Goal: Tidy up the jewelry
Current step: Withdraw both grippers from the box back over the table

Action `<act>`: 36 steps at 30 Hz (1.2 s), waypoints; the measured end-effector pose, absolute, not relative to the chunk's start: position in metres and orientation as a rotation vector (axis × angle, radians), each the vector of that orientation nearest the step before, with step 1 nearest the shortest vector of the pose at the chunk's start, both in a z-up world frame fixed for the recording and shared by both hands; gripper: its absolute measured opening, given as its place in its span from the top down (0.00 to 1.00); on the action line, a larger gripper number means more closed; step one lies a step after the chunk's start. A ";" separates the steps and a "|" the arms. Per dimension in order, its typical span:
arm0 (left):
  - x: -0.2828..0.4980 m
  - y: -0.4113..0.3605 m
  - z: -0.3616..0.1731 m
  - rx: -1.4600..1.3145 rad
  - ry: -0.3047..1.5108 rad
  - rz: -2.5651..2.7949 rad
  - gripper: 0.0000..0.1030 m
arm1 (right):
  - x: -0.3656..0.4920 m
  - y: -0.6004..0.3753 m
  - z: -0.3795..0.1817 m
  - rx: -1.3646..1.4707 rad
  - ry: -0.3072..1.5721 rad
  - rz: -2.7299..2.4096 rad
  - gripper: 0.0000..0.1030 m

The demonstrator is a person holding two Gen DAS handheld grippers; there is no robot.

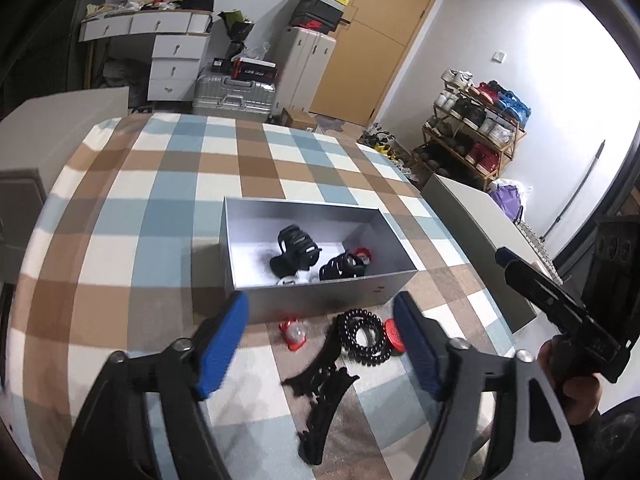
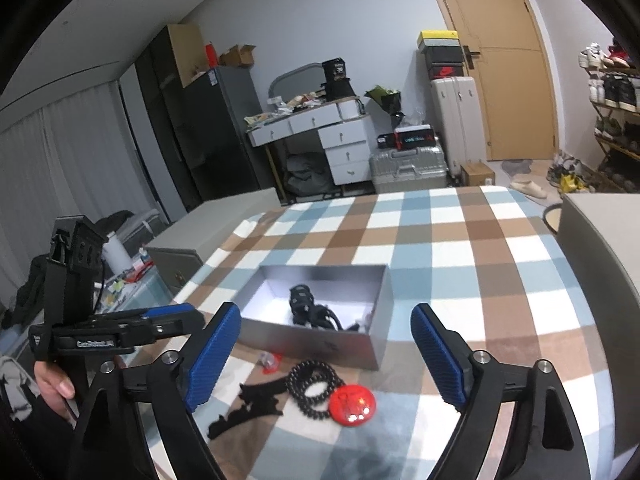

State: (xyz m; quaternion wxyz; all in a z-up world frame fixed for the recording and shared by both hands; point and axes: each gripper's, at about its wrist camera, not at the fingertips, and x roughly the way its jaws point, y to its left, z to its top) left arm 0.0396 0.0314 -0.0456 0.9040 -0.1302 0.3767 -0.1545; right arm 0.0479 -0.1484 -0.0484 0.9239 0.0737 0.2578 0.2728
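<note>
The grey open-top box [image 1: 320, 294] sits on the checked cloth [image 1: 160, 208] of the bed, its long axis running roughly left to right across both wrist views, with the near long wall facing the grippers. Inside the box lie a large black claw hair clip [image 1: 294, 250], a second black clip [image 1: 342, 266] just right of it, and a small red-and-white piece [image 1: 364, 257] against the right end.

In front of the near wall, on the cloth, lie four loose items. A black beaded bracelet [image 1: 364, 338], coiled in loops, lies flat. A round red disc [image 2: 352, 400] touches its right side. A small red-and-clear ornament [image 1: 294, 332] lies to the left, close to the box wall. A long black toothed hair clip [image 1: 320, 392] extends from beside the bracelet toward the camera, its long axis running near to far and slightly curved.

The left gripper [image 1: 320, 344] hovers above these items with its blue-padded jaws spread wide; nothing is between the pads. The right gripper [image 2: 324, 360] is likewise spread wide and empty, above the bracelet and disc. Each gripper appears at the edge of the other's view, with a hand [image 2: 54, 392] on the handle.

A grey bench [image 1: 480, 240] stands beside the bed on the right. Beyond the bed stand suitcases [image 1: 234, 96], a white drawer desk [image 1: 176, 60] and a shoe rack [image 1: 472, 132].
</note>
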 end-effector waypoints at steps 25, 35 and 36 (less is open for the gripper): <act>0.020 0.044 -0.091 -0.289 0.853 -0.185 0.07 | 0.068 -0.129 -0.142 0.074 0.819 0.569 0.16; 0.020 0.045 -0.093 -0.271 0.869 -0.140 0.07 | 0.076 -0.122 -0.145 0.031 0.849 0.567 0.30; 0.022 0.044 -0.094 -0.272 0.874 -0.140 0.07 | 0.076 -0.122 -0.145 0.031 0.850 0.568 0.32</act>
